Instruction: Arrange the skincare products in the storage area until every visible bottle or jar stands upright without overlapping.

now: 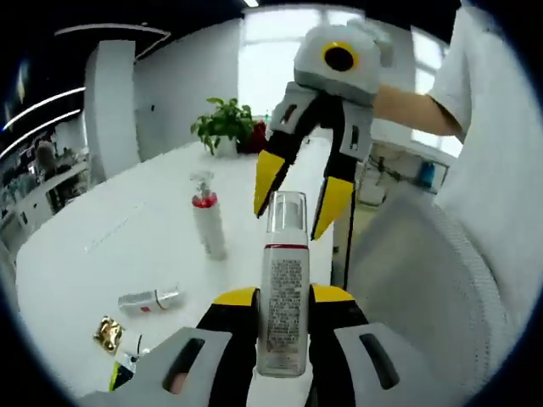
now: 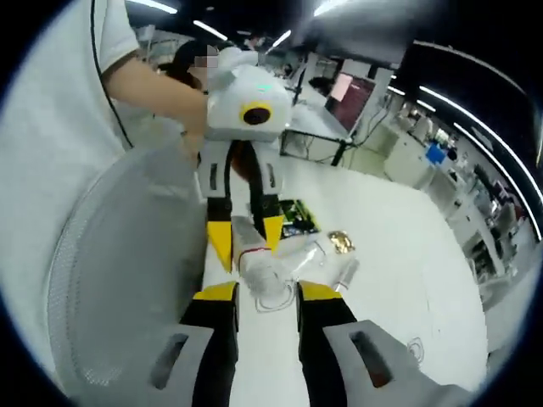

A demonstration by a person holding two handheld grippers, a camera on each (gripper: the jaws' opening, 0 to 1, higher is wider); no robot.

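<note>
A bottle (image 1: 283, 297) with a clear cap, a red band and a white printed label stands upright between the jaws of my left gripper (image 1: 284, 298), which is shut on its body. My right gripper (image 1: 290, 222) comes down from above, open, its yellow fingers flanking the clear cap with small gaps. In the right gripper view the bottle (image 2: 265, 273) points cap-first at the camera, between my right gripper's (image 2: 267, 293) spread jaws, with the left gripper (image 2: 248, 253) beyond it. A white pump bottle (image 1: 209, 225) with a red collar stands upright on the white table (image 1: 102, 246).
A small clear bottle (image 1: 151, 299) lies on its side near a gold wrapped item (image 1: 109, 332) and a green packet (image 1: 127, 370). A potted plant (image 1: 225, 124) stands at the far end. A white mesh chair (image 1: 424, 280) and a person in white are to the right.
</note>
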